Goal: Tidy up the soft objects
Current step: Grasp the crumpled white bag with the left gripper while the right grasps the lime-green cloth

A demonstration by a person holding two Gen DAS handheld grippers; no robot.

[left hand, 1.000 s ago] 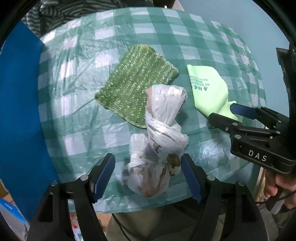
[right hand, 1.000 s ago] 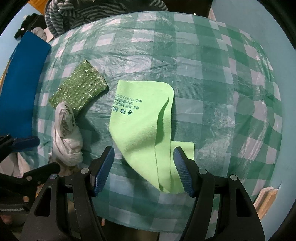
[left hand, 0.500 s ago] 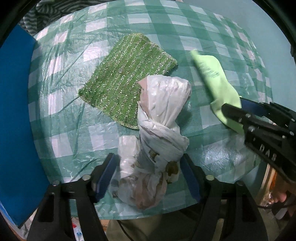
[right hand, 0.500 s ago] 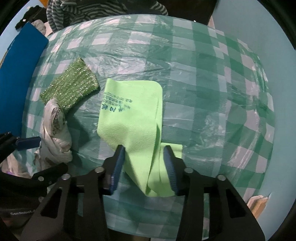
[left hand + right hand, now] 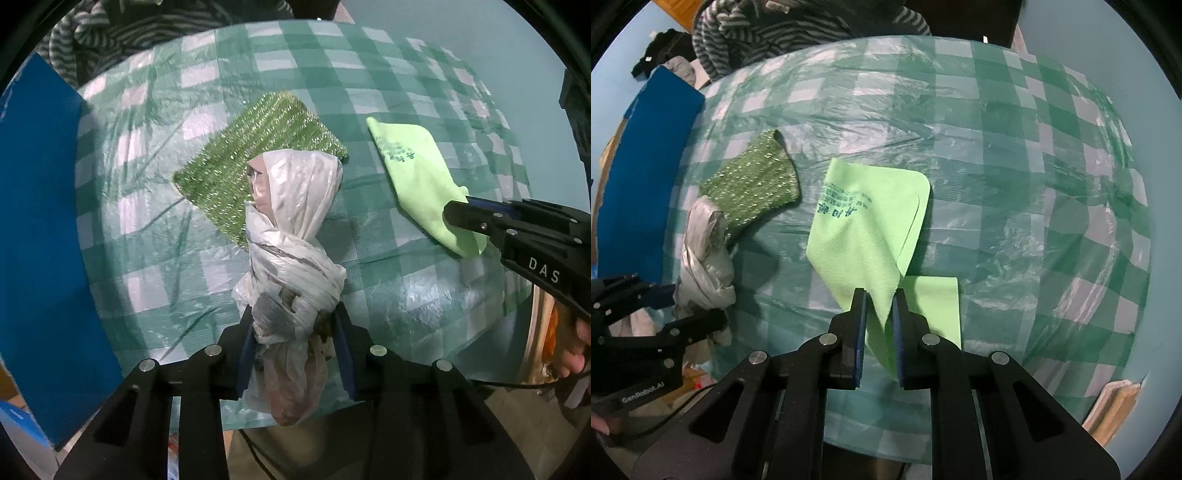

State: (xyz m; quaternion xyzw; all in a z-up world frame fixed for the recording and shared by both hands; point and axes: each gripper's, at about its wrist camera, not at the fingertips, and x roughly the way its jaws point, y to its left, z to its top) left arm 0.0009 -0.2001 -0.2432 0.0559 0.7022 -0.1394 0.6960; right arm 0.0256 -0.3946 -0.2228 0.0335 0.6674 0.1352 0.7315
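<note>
A knotted white plastic bag [image 5: 291, 229] lies on the green checked table cover [image 5: 155, 266], its far end resting on a sparkly green knitted pad [image 5: 255, 155]. My left gripper [image 5: 293, 350] points straight down over the bag's near end. Its jaws are closing and the blue pads press into the bag's sides. A light green cloth [image 5: 864, 221] with blue print lies to the right. My right gripper [image 5: 879, 325] is shut on a pinched-up fold at the cloth's near edge. In the right wrist view the bag [image 5: 701, 258] and left gripper [image 5: 665, 306] sit at the far left.
A blue board [image 5: 37, 221] stands along the table's left side. Striped clothing [image 5: 775, 29] is piled behind the table. The pale blue wall [image 5: 1152, 92] borders the right side. A hand [image 5: 576, 350] holds the right gripper's handle near the table's front edge.
Both pairs of jaws have closed in: the left onto the plastic bag, the right onto the green cloth, which is now pinched into a raised fold.
</note>
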